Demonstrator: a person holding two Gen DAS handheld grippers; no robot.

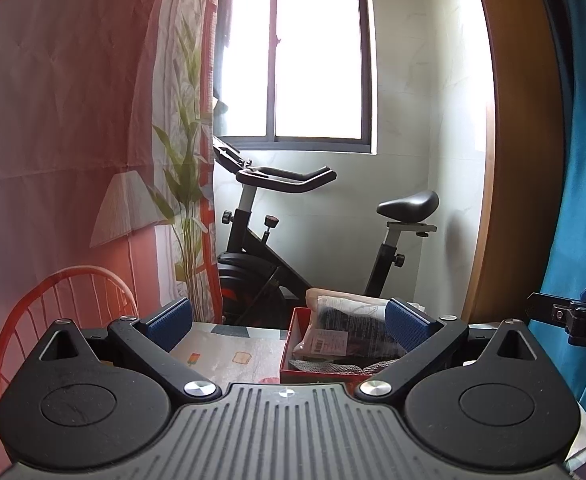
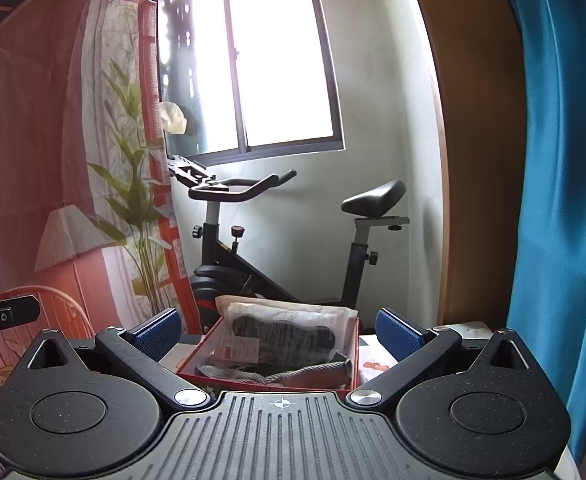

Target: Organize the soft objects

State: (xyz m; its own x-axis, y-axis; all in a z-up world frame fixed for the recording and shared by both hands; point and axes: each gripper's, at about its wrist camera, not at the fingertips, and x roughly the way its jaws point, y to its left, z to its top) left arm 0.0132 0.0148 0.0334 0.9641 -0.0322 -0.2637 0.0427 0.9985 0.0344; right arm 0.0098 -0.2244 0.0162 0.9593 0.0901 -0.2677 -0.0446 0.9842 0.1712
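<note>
A red box (image 1: 285,354) (image 2: 197,356) stands on the table and holds soft items. A clear plastic packet of dark fabric (image 1: 345,326) (image 2: 281,334) leans upright at its back. Grey mesh cloth (image 1: 325,367) (image 2: 309,374) lies in front of it inside the box. My left gripper (image 1: 289,322) is open and empty, above the table and just left of the box. My right gripper (image 2: 279,334) is open and empty, with the box seen between its fingers. The right gripper's finger shows at the far right of the left wrist view (image 1: 569,316).
The table (image 1: 229,356) has a patterned cover. A red wire chair (image 1: 65,300) stands at the left. An exercise bike (image 1: 277,240) (image 2: 253,248) stands behind the table under a window. A blue curtain (image 2: 565,200) hangs at the right, a printed backdrop (image 1: 53,120) at the left.
</note>
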